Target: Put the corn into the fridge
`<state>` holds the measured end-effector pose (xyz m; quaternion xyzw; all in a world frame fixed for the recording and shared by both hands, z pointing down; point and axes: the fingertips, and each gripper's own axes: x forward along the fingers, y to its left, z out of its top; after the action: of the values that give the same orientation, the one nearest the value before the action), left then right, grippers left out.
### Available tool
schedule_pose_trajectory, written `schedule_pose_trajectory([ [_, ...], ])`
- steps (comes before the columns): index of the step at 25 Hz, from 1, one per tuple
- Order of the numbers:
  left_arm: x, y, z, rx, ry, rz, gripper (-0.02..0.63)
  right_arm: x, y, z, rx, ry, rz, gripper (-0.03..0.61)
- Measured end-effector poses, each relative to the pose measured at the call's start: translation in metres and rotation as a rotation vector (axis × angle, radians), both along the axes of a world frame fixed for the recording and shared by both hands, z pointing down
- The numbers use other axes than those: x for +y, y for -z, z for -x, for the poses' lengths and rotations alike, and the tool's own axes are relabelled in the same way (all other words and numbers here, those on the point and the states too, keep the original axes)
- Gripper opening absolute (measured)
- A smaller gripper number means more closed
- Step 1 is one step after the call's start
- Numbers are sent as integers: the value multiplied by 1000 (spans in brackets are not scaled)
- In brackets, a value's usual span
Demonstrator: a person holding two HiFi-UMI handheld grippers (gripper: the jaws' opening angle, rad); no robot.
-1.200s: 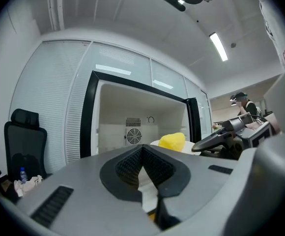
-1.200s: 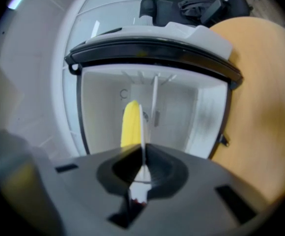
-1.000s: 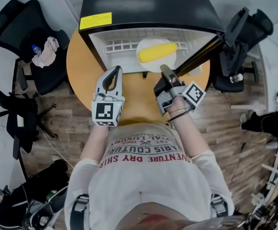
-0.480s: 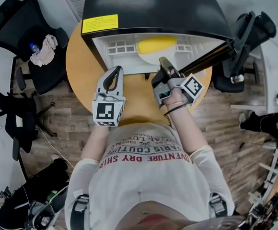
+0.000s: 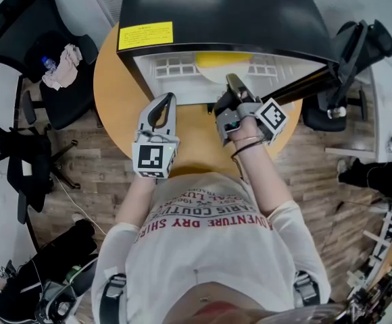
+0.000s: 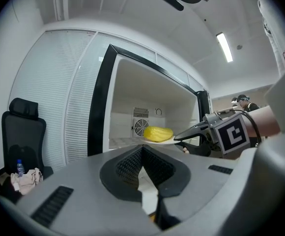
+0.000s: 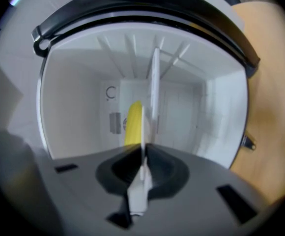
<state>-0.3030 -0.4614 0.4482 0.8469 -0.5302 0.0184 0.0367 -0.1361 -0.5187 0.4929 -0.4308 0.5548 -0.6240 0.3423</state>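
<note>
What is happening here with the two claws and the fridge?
A person is putting the corn into the open fridge that stands on the round table. The right claw holds a white plate by its rim, with the corn on it, already inside the fridge. Its jaws are beginning to open. The left claw is shut and empty in front of the fridge.

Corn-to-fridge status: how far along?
Done: black mini fridge open, yellow corn cob on its round white plate already inside. In hand: right hand-held gripper on the plate rim, jaws opening. Left: let go, withdraw, shut the door.
</note>
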Motion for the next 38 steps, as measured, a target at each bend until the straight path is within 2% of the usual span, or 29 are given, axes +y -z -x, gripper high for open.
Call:
schedule_pose_trajectory([
  [12, -1, -15, -5, 7, -7, 43, 26, -4, 1, 2, 21, -45, 25, 49],
  [18, -2, -18, -9, 7, -17, 48, 26, -6, 3, 1, 53, -33, -12, 51],
  [24, 1, -13, -11, 5, -21, 38, 26, -3, 17, 7, 98, -2, -84, 164],
  [29, 4, -10, -16, -3, -18, 33, 26, 14, 15, 5, 74, 6, -84, 164],
  [33, 23, -7, -23, -10, -12, 29, 26, 41, 11, 1, 53, 26, -83, 152],
  [36, 33, -3, -30, -13, -6, 23, 26, 55, 5, -6, 61, 40, -78, 56],
  [38, 40, 1, -35, -15, -6, 22, 26, 65, 4, -9, 89, 62, -88, 37],
])
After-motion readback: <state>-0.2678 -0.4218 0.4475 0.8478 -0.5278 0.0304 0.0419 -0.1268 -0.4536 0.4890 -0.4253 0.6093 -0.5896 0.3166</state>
